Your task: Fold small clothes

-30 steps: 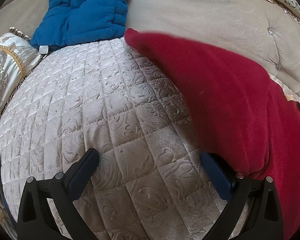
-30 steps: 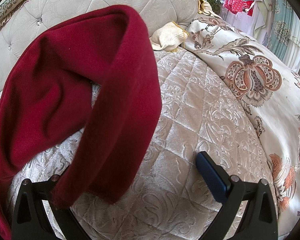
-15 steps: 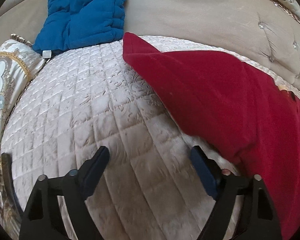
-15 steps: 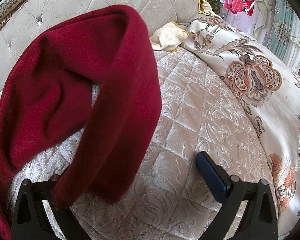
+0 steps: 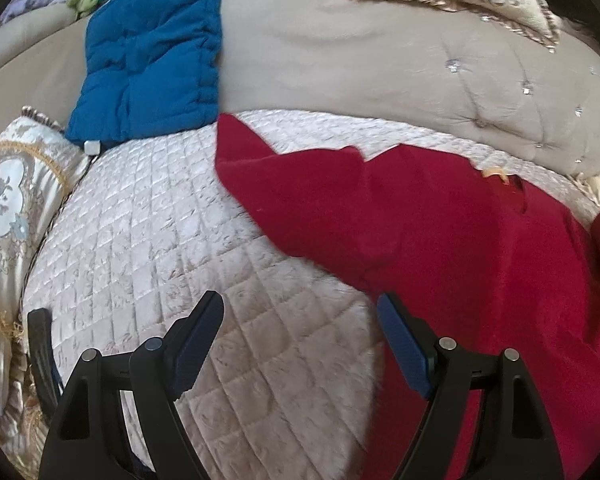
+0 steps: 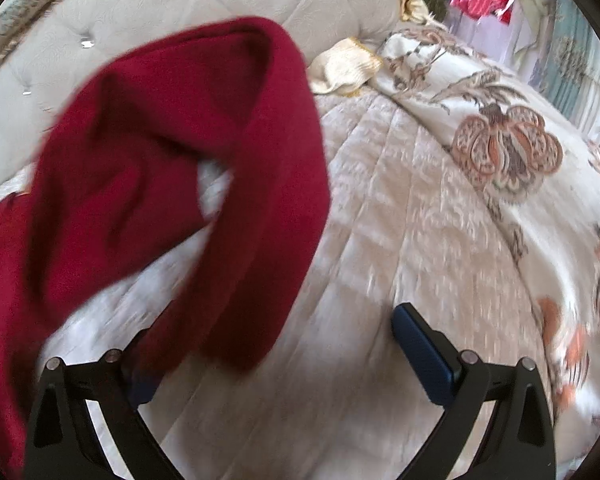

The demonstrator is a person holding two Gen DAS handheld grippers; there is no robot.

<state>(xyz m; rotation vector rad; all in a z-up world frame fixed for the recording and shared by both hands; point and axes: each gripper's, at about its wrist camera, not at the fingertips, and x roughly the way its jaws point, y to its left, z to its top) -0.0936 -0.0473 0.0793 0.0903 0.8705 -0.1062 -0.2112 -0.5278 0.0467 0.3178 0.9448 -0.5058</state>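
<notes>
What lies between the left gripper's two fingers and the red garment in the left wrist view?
Only bare quilted cover: the left gripper is open over it, with the red garment just ahead and beside its right finger.

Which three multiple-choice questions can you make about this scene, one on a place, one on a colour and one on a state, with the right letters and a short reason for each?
1. Where does the blue cushion lie in the left wrist view?
A. At the far end of the quilted cover, left of the red garment
B. On top of the red garment
C. Between the fingers of the left gripper

2. What colour is the garment being folded?
A. Green
B. Red
C. White

3. How do the jaws of the right gripper stand?
A. Shut on a glove
B. Shut on nothing
C. Open, with a sleeve draped over one finger

Answers:
1 A: it leans against the sofa back there.
2 B: both views show dark red cloth.
3 C: the fingers stand wide apart.
</notes>
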